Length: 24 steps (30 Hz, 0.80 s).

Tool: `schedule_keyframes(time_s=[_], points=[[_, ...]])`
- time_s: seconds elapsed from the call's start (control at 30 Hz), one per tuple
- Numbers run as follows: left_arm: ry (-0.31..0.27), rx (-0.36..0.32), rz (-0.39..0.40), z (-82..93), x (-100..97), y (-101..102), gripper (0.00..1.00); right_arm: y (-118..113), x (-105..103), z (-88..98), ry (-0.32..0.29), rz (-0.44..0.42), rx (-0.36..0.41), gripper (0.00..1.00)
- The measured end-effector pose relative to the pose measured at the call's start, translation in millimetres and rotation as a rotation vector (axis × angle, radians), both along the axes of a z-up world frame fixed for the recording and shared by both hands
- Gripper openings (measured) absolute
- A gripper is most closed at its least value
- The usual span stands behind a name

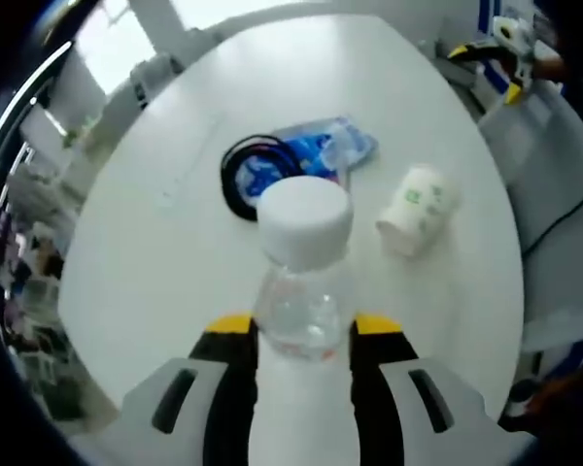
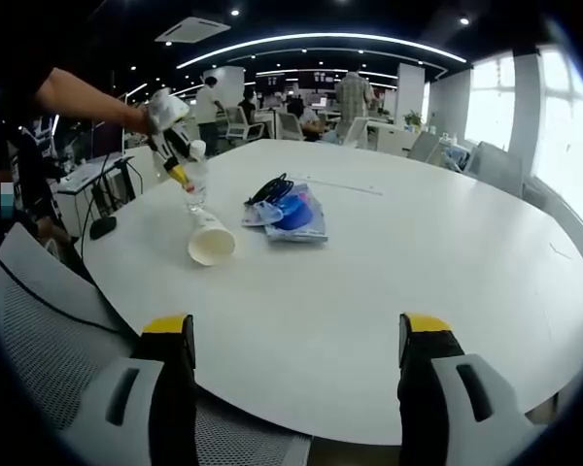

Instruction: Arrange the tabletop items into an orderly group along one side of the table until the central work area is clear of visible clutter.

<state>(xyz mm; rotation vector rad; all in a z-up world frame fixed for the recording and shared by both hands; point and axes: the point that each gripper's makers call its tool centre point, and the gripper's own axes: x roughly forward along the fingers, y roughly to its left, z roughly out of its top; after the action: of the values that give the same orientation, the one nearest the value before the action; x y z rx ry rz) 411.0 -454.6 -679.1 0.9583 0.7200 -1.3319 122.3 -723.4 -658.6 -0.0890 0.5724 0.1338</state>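
**Bottle gripped upright at tabletop edge**

Clamped in the left claw [image 1: 303, 340], a clear bottle [image 1: 301, 282] is held upright, cap up. A paper cup [image 1: 418, 210] is seen lying sideways, mouth toward the edge. The right claw [image 2: 296, 340] is spread open over the tabletop [image 2: 418, 252].

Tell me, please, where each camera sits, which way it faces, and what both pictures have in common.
Left gripper view: rides on the left gripper, looking along its jaws, which are shut on a clear bottle, towards the white table.
Right gripper view: rides on the open right gripper, at the table's edge, facing across it; a person's arm shows.
Shared: bottle, paper cup, blue packet, black cable.
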Motion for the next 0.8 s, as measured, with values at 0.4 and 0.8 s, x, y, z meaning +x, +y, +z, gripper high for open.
schedule_keyframes(time_s=[0.4, 0.8], points=[[0.029, -0.052, 0.007, -0.3, 5.1, 18, 0.34, 0, -1, -1.6, 0.008, 0.003, -0.003, 0.86], [0.058, -0.053, 0.015, -2.6, 10.8, 34, 0.34, 0, -1, -3.3, 0.019, 0.004, -0.010, 0.86]])
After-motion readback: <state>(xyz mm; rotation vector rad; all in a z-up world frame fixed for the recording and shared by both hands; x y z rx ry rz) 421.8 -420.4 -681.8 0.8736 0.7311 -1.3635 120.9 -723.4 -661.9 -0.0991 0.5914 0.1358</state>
